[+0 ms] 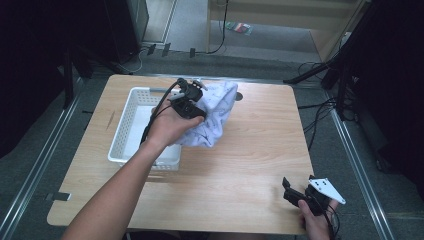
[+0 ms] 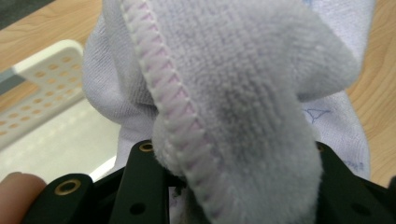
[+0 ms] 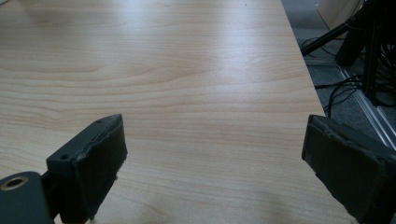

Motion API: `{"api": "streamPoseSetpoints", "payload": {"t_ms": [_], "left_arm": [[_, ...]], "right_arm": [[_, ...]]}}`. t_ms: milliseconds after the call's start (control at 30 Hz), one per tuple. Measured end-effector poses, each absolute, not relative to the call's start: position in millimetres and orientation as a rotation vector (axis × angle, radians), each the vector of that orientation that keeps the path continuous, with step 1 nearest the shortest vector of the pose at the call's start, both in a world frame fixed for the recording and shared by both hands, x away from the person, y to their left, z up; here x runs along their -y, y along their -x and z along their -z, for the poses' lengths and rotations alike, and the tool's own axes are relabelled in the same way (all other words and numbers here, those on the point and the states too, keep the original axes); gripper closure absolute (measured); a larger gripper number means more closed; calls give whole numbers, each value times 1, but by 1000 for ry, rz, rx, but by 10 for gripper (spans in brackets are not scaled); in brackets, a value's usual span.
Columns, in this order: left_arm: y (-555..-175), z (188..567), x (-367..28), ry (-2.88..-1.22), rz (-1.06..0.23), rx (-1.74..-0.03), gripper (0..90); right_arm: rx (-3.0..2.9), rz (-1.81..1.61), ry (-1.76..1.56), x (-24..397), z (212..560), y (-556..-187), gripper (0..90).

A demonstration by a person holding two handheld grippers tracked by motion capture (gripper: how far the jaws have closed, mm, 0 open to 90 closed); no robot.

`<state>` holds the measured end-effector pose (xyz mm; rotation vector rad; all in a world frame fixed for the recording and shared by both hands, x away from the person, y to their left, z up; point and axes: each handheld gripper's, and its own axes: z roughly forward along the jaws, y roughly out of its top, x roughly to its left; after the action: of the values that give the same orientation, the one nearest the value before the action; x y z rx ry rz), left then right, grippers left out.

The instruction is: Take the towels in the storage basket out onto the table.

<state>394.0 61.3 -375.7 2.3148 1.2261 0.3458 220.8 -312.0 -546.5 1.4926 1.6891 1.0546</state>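
Observation:
A pale lilac towel [image 1: 215, 112] hangs bunched over the wooden table [image 1: 250, 165], just right of a white perforated basket [image 1: 131, 131]. My left gripper [image 1: 192, 102] is shut on the towel, held in a hand whose forearm comes in from the bottom left. In the left gripper view a thick fold of the towel [image 2: 233, 107] with a stitched hem bulges up between the black jaws, and the basket [image 2: 42, 93] lies behind at the left. My right gripper [image 1: 295, 192] rests near the table's front right corner. Its fingers [image 3: 95, 165] stand wide apart over bare wood, so my right gripper [image 3: 212, 163] is open.
The basket sits on the left half of the table with its floor bare. Metal rails run along both sides of the table. Cables and stand legs [image 1: 320, 75] lie on the floor at the back right.

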Motion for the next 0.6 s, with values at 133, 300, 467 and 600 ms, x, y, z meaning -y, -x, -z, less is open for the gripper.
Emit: {"api": "streamPoseSetpoints", "payload": {"t_ms": [133, 300, 467, 600], "left_arm": [[-393, 379, -51, -2303, -308, -1219, 622], [-396, 396, -31, -2306, -279, -1216, 611], [-400, 414, -23, -2282, -211, -1258, 598], [-401, 430, -16, -2284, -203, -1281, 587]], "right_arm": [[-1690, -1056, -1492, 312, 546, -221, 68], [-1691, -1056, -1490, 312, 546, -221, 68], [-1691, -1056, -1493, 312, 546, -220, 68], [-1691, -1058, -1493, 312, 546, -220, 68]]}}
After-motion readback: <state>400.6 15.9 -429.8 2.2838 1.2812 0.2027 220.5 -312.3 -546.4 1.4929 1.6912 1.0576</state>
